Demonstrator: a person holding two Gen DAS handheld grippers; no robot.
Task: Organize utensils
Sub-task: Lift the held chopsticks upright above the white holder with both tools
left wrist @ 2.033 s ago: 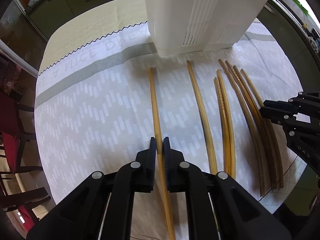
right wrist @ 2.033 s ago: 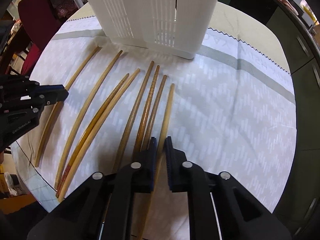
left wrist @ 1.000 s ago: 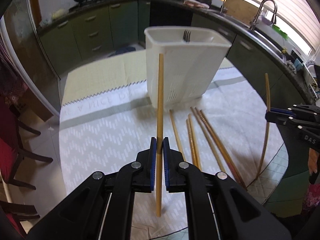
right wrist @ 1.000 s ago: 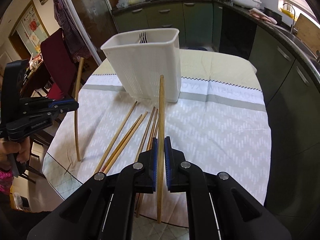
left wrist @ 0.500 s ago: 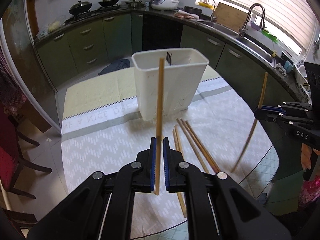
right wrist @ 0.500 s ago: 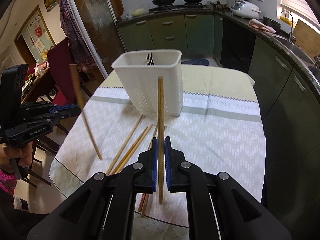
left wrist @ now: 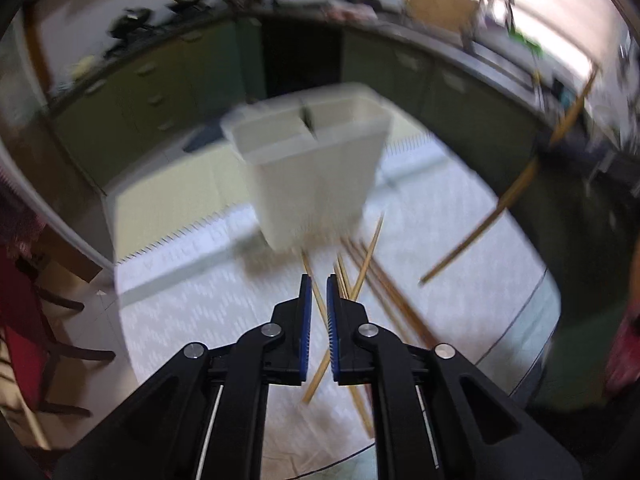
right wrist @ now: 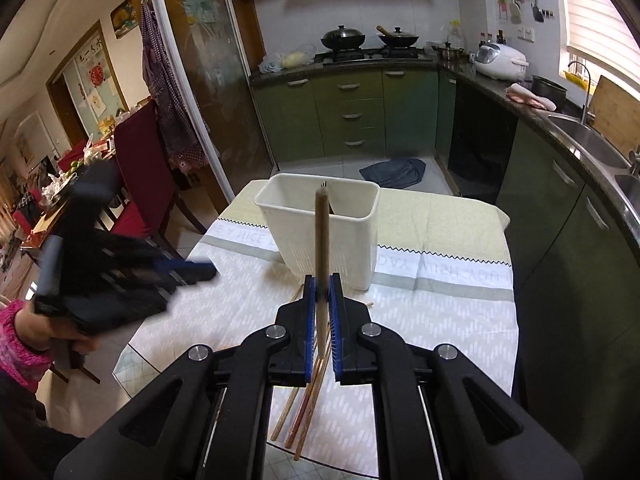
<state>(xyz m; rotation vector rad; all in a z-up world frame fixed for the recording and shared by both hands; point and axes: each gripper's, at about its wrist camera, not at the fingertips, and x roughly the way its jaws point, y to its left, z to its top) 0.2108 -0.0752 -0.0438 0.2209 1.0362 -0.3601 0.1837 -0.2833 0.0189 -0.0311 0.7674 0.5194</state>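
Green-cabinet kitchen [right wrist: 352,108]; patterned tablecloth [right wrist: 440,320] under white utensil holder [right wrist: 320,232], loose chopsticks [right wrist: 308,400].

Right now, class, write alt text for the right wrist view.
The right gripper holds one chopstick upright before a white utensil basket on a patterned tablecloth. More chopsticks lie below; the blurred left gripper is left.

Chopsticks [right wrist: 322,236] look like plain wood or bamboo, tan, with a slight sheen. The utensil basket [right wrist: 320,236] is matt off-white plastic, smooth walls with fine slots low down. Tablecloth [right wrist: 440,320] looks like woven cloth, white and grey print, no shine, and at the near edge there's a glossy, glass-like tabletop [right wrist: 132,364] underneath. Both grippers, right [right wrist: 321,300] and left [left wrist: 315,304], are matt black plastic with bright metal screws and ribbed blue pads [right wrist: 335,332], maybe rubber.
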